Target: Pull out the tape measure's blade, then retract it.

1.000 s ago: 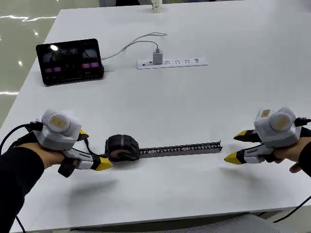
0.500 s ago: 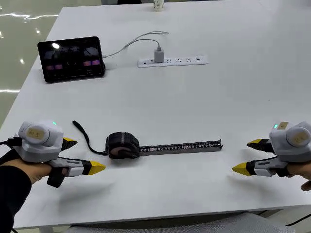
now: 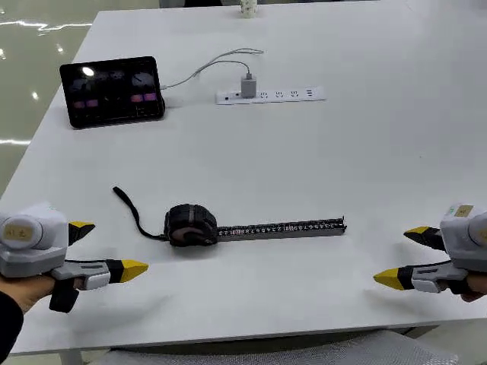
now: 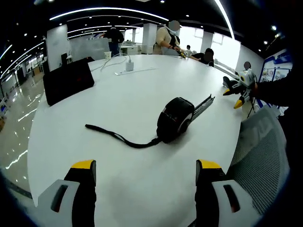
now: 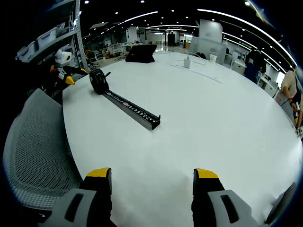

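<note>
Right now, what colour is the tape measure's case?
The tape measure's case is black, clearest in the left gripper view.

Tablet point(image 3: 112, 91) near power strip point(image 3: 270, 96), charger point(image 3: 249, 85) plugged in, white table point(image 3: 365, 152).

Left gripper point(image 3: 109, 247) far left, jaws spread wide, yellow tips pointing right. Right gripper point(image 3: 400, 255) far right, jaws just as wide, tips pointing left. Both held about level, facing each other, well apart. Left hand point(image 3: 27, 290) wraps its grip from below.
</note>
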`<action>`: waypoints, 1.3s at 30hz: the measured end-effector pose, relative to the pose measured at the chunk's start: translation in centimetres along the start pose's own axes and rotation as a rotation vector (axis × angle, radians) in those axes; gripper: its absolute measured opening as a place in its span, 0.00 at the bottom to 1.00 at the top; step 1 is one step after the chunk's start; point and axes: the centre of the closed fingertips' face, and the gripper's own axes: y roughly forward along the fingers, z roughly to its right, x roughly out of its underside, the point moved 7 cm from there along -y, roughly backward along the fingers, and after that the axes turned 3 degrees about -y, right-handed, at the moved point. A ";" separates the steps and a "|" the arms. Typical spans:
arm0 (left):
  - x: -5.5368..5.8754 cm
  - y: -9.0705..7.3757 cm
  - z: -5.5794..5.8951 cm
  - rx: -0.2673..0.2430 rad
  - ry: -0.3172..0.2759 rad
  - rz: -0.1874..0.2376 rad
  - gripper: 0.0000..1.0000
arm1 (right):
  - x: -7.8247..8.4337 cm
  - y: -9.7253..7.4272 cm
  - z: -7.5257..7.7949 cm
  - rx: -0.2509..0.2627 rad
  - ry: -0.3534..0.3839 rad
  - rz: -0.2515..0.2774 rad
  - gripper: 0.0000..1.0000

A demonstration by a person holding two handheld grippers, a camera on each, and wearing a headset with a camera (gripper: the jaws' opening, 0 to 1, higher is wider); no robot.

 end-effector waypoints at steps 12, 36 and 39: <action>1.1 -1.8 0.1 -0.011 -0.034 0.016 0.93 | 1.1 -1.4 0.2 0.039 0.039 0.042 0.83; 1.1 -2.4 1.3 0.026 0.000 0.038 0.99 | 1.4 -3.3 -0.2 0.020 0.031 0.097 0.99; 1.1 -2.6 1.5 0.030 0.016 0.042 0.99 | 1.3 -3.4 -0.2 0.021 0.023 0.099 0.99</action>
